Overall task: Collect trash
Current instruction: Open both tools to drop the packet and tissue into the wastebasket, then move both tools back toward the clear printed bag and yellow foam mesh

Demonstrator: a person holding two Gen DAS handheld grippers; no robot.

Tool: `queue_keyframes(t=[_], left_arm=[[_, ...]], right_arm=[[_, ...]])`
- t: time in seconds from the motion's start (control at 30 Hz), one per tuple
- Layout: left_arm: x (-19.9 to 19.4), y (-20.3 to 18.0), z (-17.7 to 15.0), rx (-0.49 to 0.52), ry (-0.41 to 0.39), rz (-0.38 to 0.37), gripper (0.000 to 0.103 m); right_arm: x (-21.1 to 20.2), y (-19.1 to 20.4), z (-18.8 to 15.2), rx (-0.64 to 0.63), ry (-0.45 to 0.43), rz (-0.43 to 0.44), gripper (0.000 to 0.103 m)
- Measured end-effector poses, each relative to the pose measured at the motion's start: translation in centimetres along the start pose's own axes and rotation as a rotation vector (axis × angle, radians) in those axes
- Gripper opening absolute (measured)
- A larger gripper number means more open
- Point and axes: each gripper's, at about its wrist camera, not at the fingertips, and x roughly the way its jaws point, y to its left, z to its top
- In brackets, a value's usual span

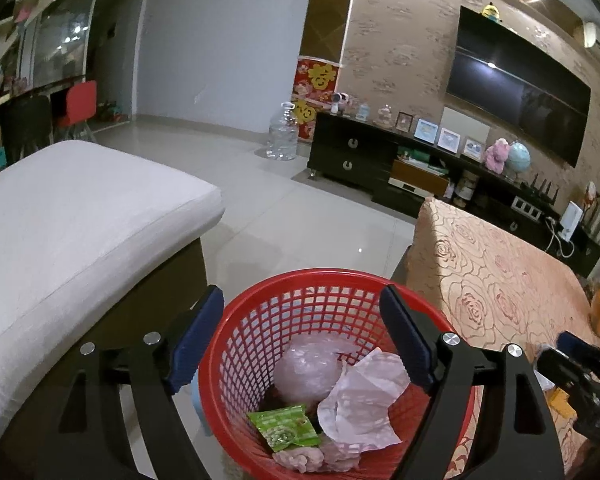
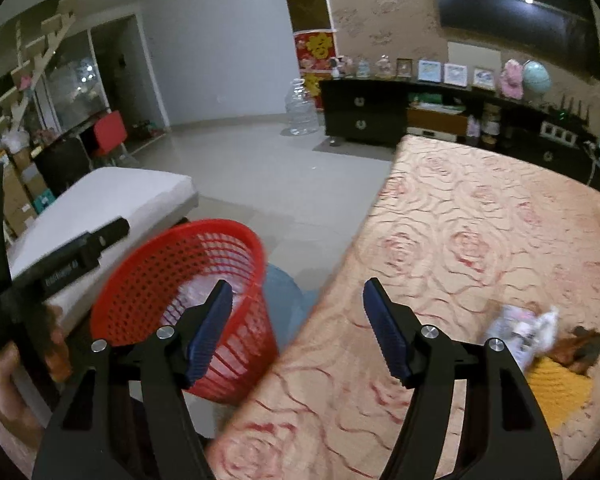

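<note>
well, both tongs stand wide open with nothing between their blue pads: the left gripper (image 1: 302, 340) hangs over the red basket (image 1: 260, 320), the right gripper (image 2: 298, 326) over the near edge of the table (image 2: 480, 220) beside it. the basket stands on the pale tiled floor (image 1: 300, 216), just beside the table with its rose-patterned cloth and near a white cushioned bench (image 1: 80, 220). inside lie a clear plastic ball (image 1: 308, 372), crumpled pink paper (image 1: 364, 400) and a green snack packet (image 1: 286, 428). on the cloth at the right sit a blurred white wrapper (image 2: 520, 326), something brown (image 2: 580, 348) and a yellow cloth (image 2: 560, 392). beyond stand a dark cabinet (image 1: 352, 152), a wall television (image 1: 520, 96) and a water jug (image 1: 282, 132).
</note>
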Motion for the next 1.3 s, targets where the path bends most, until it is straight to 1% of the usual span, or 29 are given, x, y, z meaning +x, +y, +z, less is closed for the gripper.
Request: queue_keyframes(t=[0.1,0.2,0.3,0.4,0.47,0.67,0.8,0.9,1.07,1.17,1.3], left_arm=[[0.0,-0.5,-0.1,0.009,0.000,-0.005,0.078],[-0.1,-1.1,-0.2,0.017,0.000,-0.012,0.078],[-0.1,-2.0,-0.4,0.036,0.000,-0.020,0.079],[-0.2,-3.1,-0.6,0.065,0.000,-0.028,0.079],[-0.2,-3.9,-0.7,0.084,-0.002,-0.034,0.079],[-0.1,-6.3,-1.3,0.145,0.001,-0.050,0.079],[-0.2,-7.7,-1.8,0.185,0.002,-0.064,0.079],[-0.3,-8.8,-2.3,0.215,0.007,-0.081,0.079],[-0.3,-11.3,-3.3,0.271,0.035,-0.138,0.079],[-0.1,-12.7,-3.9,0.296,0.062,-0.182,0.079],[0.0,-15.7,-5.0,0.368,0.088,-0.228,0.079]], right_arm=[[-1.5,-2.1,-1.0,-0.004,-0.008,-0.050,0.071],[-3.8,-5.9,-2.2,0.023,-0.025,-0.128,0.075],[-5.8,-9.6,-3.5,0.065,-0.039,-0.204,0.077],[-7.0,-12.9,-4.8,0.118,-0.044,-0.261,0.077],[-7.7,-15.3,-6.0,0.156,-0.053,-0.324,0.077],[-8.5,-19.2,-8.2,0.235,-0.059,-0.405,0.077],[-8.8,-19.9,-9.2,0.257,-0.054,-0.408,0.077],[-8.8,-20.1,-9.3,0.256,-0.049,-0.421,0.077],[-9.5,-20.4,-9.4,0.266,-0.063,-0.427,0.078],[-9.5,-20.8,-9.6,0.289,-0.052,-0.413,0.079],[-9.5,-21.0,-9.9,0.313,-0.040,-0.395,0.081]])
